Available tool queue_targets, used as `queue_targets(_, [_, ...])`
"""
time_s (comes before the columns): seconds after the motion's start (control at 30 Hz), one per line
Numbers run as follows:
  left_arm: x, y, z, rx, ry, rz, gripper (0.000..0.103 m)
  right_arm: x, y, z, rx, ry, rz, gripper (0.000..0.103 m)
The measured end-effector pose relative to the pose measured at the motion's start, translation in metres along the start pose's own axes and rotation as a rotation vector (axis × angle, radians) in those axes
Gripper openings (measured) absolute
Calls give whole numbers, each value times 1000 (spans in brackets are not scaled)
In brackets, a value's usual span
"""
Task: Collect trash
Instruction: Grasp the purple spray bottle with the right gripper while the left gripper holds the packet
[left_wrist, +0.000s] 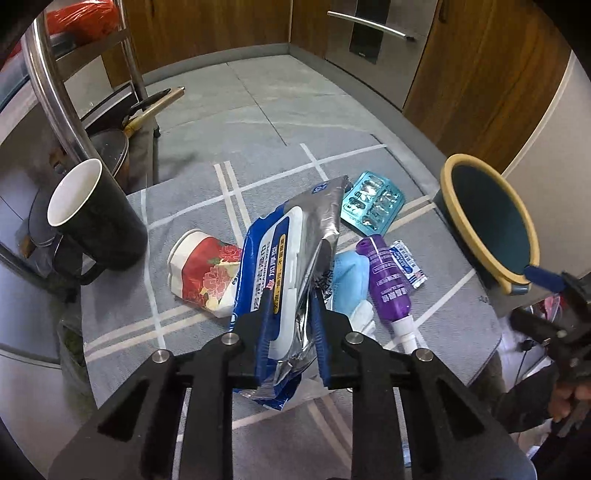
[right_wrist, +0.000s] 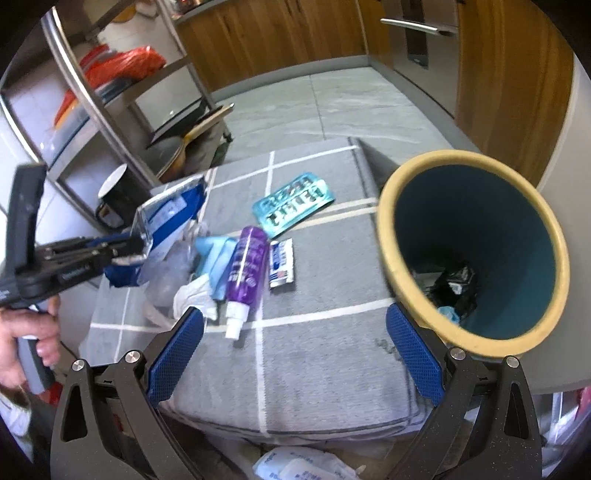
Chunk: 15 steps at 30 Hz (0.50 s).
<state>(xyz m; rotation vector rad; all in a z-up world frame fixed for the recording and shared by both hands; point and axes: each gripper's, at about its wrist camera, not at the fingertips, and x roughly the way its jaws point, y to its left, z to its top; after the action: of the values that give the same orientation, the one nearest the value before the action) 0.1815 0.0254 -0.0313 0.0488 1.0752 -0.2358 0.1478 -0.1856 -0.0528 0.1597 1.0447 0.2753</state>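
Left tongs (left_wrist: 291, 295) clamped on blue-and-silver wet wipes pack (left_wrist: 295, 236), lifted over grey checked surface (left_wrist: 258, 173), right tongs (right_wrist: 295, 354) apart and holding nothing, bin (right_wrist: 476, 251) tilted at the right edge, purple bottle (right_wrist: 245, 269) lying near the middle.

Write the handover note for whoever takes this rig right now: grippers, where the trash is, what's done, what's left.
Left gripper: shut on the wipes pack, lifted off the mat.
Right gripper: open, nothing between the fingers, next to the bin.
Bin: at the mat's right edge, tilted, some trash already inside.
On the mat: blister pack, purple bottle, sachet, blue cloth, white tissue, crushed paper cup.
Black mug stands at the left; may not be trash.
Left to do: drop the wipes pack in the bin, then the rest.
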Motion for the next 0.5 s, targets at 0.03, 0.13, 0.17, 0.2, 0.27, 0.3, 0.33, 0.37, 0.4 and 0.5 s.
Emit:
queue_targets(0.03, [-3, 1, 0, -4, -8, -3, 18, 5, 4, 0, -8, 6, 6, 98])
queue_targets(0.13, [-14, 5, -1, -25, -43, -10, 18, 17, 15, -1, -28, 17, 17, 96])
queue_targets(0.17, [-18, 6, -2, -30, -53, -10, 17, 21, 19, -2, -38, 20, 17, 95])
queue_targets(0.2, [-24, 8, -1, -39, -68, -11, 17, 25, 22, -2, -47, 23, 16, 92])
queue_targets(0.27, [-36, 11, -1, -60, -94, -18, 17, 35, 31, -2, -61, 40, 8, 85])
queue_targets(0.3, [-41, 14, -1, -67, -107, -20, 17, 38, 33, -2, -63, 45, 7, 80])
queue_targets(0.33, [-46, 15, 0, -75, -119, -25, 17, 42, 36, -2, -68, 52, 3, 78])
queue_targets(0.37, [-53, 17, 0, -83, -133, -31, 17, 47, 38, -2, -71, 56, -1, 75])
queue_targets(0.4, [-57, 18, 1, -90, -143, -37, 17, 49, 40, -1, -71, 58, -2, 74])
queue_targets(0.5, [-71, 21, 0, -107, -169, -61, 17, 61, 44, 3, -67, 65, -7, 69])
